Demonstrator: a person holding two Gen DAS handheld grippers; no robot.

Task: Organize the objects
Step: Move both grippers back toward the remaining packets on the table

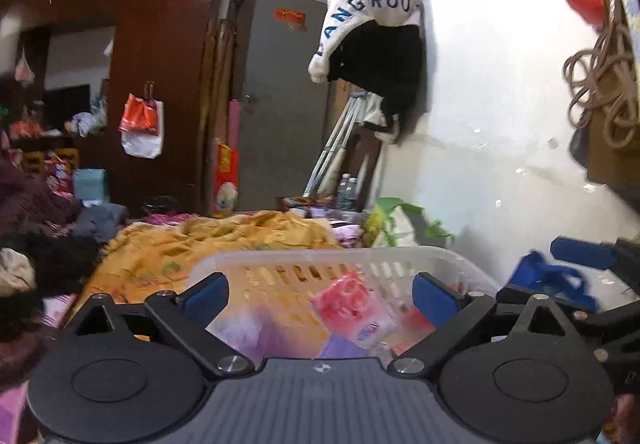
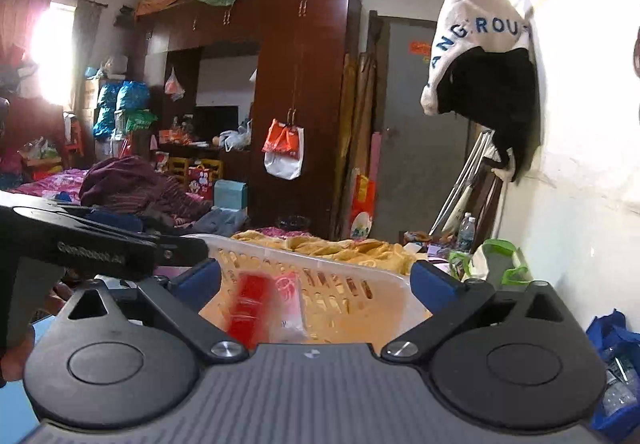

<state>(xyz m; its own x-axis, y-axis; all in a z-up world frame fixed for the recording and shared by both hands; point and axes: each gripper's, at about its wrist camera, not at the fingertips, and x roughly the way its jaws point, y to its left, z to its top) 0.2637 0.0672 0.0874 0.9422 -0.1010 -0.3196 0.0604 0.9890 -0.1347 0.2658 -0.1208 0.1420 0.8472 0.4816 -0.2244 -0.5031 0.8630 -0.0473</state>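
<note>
A white slotted plastic basket (image 1: 320,258) sits on the bed just in front of both grippers; it also shows in the right wrist view (image 2: 304,256). Inside it lie a pink packet (image 1: 344,298), purple items (image 1: 256,328) and a red packet (image 2: 250,306) beside a clear pink-printed bag (image 2: 290,304). My left gripper (image 1: 320,298) is open and empty above the basket's near side. My right gripper (image 2: 316,286) is open and empty over the basket. The left gripper's body (image 2: 100,248) shows at the left of the right wrist view.
An orange blanket (image 1: 208,244) covers the bed behind the basket. A blue bag (image 1: 548,276) lies at the right by the white wall. A green-handled bag (image 2: 496,264), water bottles (image 2: 466,228), a dark wardrobe (image 2: 296,83) and clothes piles (image 2: 132,183) stand around.
</note>
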